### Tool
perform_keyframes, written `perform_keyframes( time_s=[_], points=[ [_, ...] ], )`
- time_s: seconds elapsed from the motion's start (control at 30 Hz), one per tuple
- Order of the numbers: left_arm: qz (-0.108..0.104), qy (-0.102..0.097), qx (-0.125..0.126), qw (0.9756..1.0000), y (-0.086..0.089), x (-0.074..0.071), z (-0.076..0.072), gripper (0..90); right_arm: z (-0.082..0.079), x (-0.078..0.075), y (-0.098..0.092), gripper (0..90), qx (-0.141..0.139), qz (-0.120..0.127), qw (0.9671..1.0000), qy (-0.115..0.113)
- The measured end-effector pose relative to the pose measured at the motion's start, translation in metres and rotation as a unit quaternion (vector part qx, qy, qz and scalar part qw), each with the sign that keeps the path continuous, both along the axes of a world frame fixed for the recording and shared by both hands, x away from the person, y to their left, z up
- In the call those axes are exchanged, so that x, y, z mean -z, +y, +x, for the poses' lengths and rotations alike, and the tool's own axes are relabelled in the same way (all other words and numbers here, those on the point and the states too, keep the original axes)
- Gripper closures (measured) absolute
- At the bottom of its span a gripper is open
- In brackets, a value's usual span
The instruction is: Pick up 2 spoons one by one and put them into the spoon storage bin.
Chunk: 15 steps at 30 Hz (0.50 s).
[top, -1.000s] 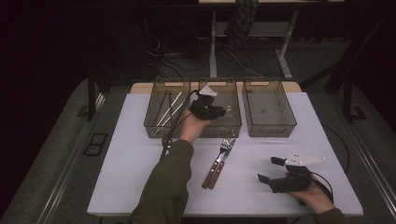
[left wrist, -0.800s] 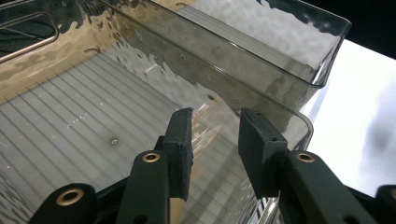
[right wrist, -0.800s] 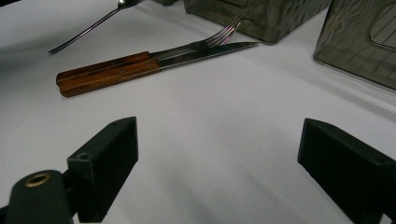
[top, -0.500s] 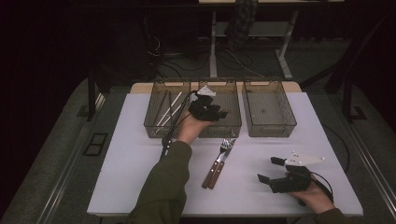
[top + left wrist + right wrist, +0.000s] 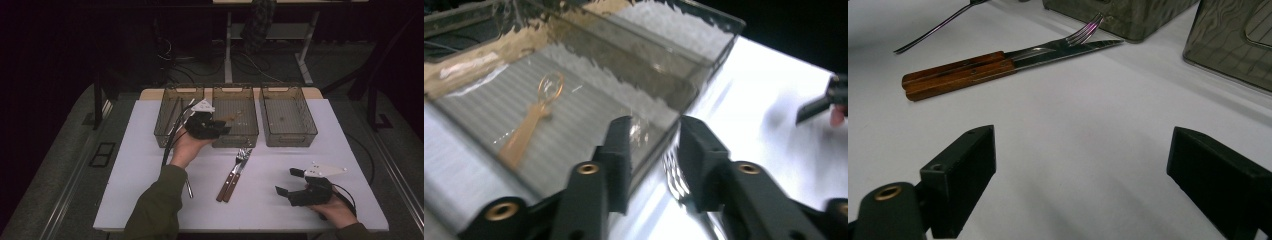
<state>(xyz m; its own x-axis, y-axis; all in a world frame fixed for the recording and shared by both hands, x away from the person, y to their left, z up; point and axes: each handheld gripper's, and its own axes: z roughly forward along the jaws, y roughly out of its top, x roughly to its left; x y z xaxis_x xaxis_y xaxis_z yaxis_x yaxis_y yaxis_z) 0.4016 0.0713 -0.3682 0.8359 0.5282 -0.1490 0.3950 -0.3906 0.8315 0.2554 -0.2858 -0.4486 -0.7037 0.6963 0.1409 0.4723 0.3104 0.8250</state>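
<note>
1. Left tongs (image 5: 224,131) sat at the front edge of the middle bin (image 5: 235,92), roughly 12 o'clock from the fork and knife on the surface (image 5: 150,165).
2. Left jaws had just been closing; left gripper view showed a narrow gap with nothing gripped, only the bin's near wall and the fork tines seen beyond it. So: released, empty.
3. Copper-coloured spoon (image 5: 531,125) lay flat on the ribbed floor of the middle bin, bowl end away from the tongs.
4. Fork (image 5: 236,167) and knife (image 5: 226,186), both wood-handled, lay side by side and touching, handles toward 7 o'clock, tips toward 1 o'clock, just short of the middle bin.
5. Left bin (image 5: 170,95) at 9 o'clock of the middle one held long metal pieces; too dim to say which.
6. Right bin (image 5: 287,90) at 3 o'clock of the middle one.
7. Another thin metal utensil (image 5: 189,187) lay at 9 o'clock of the knife handle, partly under the left sleeve.
8. Right tongs (image 5: 288,181) rested low at 4 o'clock of the knife, well apart from it, jaws spread wide, nothing between them.
</note>
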Motion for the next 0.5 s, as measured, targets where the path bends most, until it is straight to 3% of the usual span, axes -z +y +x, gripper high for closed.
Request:
perform_keyframes(
  time_s=[0.27,0.43,0.5],
  points=[
    [0.005,0.015,-0.001,0.9999,0.043,0.018,-0.024,88.2,0.000,0.000,0.000,12.0,0.002,0.000,1.0000,0.001],
    [0.012,0.023,-0.019,0.9995,0.069,0.032,-0.039,89.1,0.000,0.000,0.000,12.0,0.002,-0.001,1.0000,0.001],
    [0.026,0.023,-0.021,0.9992,0.077,0.035,-0.045,89.1,0.000,0.000,0.000,12.0,0.003,0.000,1.0000,0.001]
  ],
)
